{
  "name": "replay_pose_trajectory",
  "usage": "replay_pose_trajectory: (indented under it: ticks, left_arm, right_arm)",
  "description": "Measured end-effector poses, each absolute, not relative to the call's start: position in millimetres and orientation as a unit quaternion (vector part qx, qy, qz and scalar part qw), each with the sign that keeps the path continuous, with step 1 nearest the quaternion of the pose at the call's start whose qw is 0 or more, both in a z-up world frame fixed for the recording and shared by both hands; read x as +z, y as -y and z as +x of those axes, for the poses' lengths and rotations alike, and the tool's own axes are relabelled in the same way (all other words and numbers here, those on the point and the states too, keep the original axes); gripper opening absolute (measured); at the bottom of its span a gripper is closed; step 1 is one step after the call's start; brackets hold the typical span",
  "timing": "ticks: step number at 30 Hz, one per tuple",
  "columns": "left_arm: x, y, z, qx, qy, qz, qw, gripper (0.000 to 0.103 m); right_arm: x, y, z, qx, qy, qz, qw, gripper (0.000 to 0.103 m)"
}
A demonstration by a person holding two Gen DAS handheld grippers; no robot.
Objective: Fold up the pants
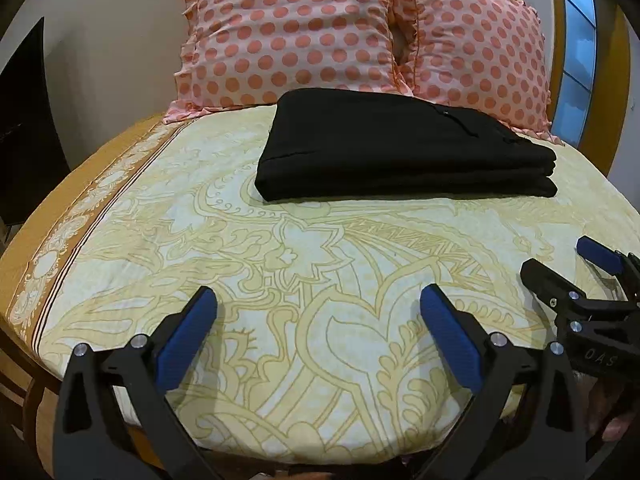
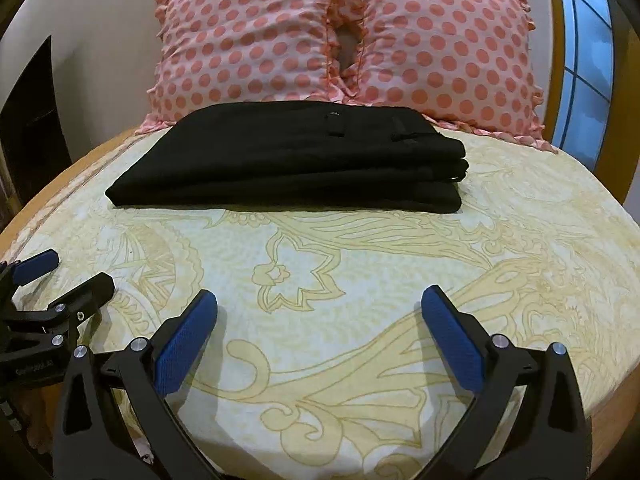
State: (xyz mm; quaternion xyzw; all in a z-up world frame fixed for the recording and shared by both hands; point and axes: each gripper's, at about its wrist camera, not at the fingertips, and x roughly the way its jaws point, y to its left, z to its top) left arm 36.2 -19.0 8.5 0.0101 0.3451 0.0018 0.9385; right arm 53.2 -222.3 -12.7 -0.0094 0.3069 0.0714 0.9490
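Observation:
Black pants [image 1: 404, 148] lie folded in a flat stack of layers on the bed, just in front of the pillows; they also show in the right wrist view [image 2: 296, 160]. My left gripper [image 1: 318, 300] is open and empty, well short of the pants, over the near part of the bed. My right gripper [image 2: 320, 300] is open and empty, also at the near edge. Each gripper shows in the other's view: the right one [image 1: 560, 258] at the right edge, the left one [image 2: 76, 268] at the left edge.
The bed has a pale yellow patterned sheet [image 1: 280, 264] with an orange-brown border [image 1: 52, 240] at the left. Two pink polka-dot pillows [image 1: 292, 32] [image 1: 476, 48] stand behind the pants. A dark object [image 1: 24, 128] stands at the left wall. A window [image 1: 580, 40] is at the right.

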Motion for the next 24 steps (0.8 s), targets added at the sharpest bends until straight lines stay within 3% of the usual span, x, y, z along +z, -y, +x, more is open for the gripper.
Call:
replay_pose_trajectory:
  ticks: [24]
  left_arm:
    - [7.0, 19.6, 33.7, 0.003, -0.328, 0.009, 0.945, 0.101]
  right_arm:
    - [-16.3, 223.4, 47.0, 0.064, -0.28, -0.007, 0.958, 0.102]
